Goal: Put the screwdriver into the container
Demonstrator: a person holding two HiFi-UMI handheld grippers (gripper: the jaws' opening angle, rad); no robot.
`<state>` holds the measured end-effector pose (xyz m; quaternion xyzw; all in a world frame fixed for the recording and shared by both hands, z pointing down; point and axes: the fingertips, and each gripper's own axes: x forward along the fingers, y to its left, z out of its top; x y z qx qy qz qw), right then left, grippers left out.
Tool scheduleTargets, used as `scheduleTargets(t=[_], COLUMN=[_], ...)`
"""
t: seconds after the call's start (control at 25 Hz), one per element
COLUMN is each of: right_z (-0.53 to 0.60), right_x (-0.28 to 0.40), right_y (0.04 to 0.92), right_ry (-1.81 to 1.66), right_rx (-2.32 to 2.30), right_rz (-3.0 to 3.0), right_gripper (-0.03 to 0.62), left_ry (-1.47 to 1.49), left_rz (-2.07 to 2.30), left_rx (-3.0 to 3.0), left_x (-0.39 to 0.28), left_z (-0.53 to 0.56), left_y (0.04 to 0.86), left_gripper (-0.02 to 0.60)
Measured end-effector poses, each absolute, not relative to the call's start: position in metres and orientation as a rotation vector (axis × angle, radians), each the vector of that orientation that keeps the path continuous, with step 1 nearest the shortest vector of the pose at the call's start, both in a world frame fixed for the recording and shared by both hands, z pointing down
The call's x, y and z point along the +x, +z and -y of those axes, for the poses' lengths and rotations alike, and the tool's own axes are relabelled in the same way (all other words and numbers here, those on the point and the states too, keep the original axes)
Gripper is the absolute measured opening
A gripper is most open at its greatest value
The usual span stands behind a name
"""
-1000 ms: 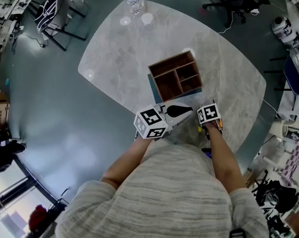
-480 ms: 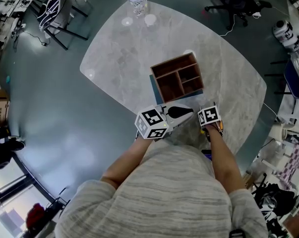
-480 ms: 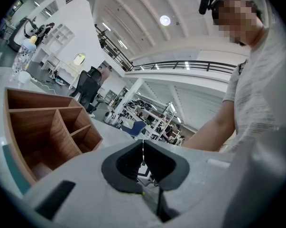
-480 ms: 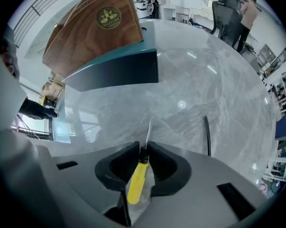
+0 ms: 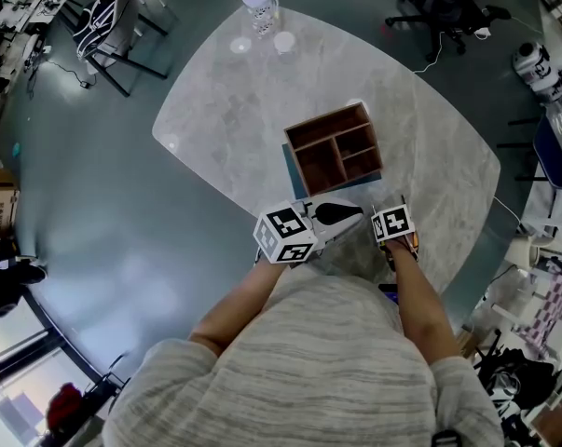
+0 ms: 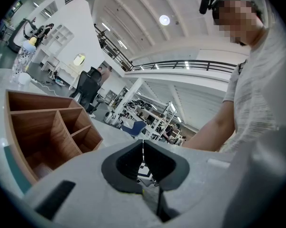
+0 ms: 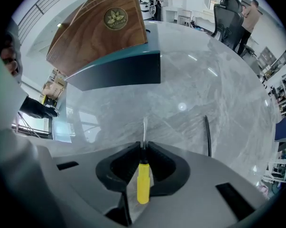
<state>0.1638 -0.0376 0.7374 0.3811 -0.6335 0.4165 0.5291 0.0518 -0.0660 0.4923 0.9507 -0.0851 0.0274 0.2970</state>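
A yellow-handled screwdriver (image 7: 143, 182) with a thin metal shaft is clamped in my right gripper (image 7: 143, 148), its tip pointing forward over the marble table. In the head view the right gripper (image 5: 393, 223) sits at the table's near edge, just right of my left gripper (image 5: 329, 214). The wooden container (image 5: 335, 145) with several compartments stands on a teal base a little beyond both grippers. It appears in the left gripper view (image 6: 43, 129) with open compartments facing me. My left gripper (image 6: 143, 148) has its jaws pressed together, nothing between them.
The grey marble table (image 5: 234, 110) carries a bottle (image 5: 260, 2) and two small cups (image 5: 283, 41) at its far edge. A thin black cable (image 7: 207, 137) lies on the table near the right gripper. Office chairs (image 5: 444, 7) and clutter surround the table.
Both grippers stay almost where they were. The head camera has shifted slightly, so the table and container sit a little higher and to the right.
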Motion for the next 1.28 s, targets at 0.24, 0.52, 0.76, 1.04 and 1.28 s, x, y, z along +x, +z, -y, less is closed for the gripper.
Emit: scheduleTargets(t=[0.24,0.52,0.76,1.04,1.28], right_z=[0.045,0.076,0.100,0.130,0.156], right_x=[0.160,0.148,0.140,0.132,0.120], right_y=[0.722,0.676,0.632,0.575,0.529], right_ry=[1.008,1.009,0.986,0.943,0.876], right_rx=[0.964,1.075,1.156,1.235,1.280], right_rz=[1.583,1.758,1.890,2.047,2.168], right_gripper=[0.051,0.051,0.051,0.051,0.051], left_ry=[0.079,0.078,0.073,0.068,0.066], left_rz=[0.225,0.223,0.217,0.208,0.202], left_rx=[2.535,2.543,2.552,2.560,2.565], left_x=[0.053,0.052,0.054,0.055,0.056], left_z=[0.064,0.063,0.063,0.064,0.066], left_y=[0.491,0.489,0.486,0.482,0.480], left_gripper=[0.015,0.015,0.015,0.015,0.015])
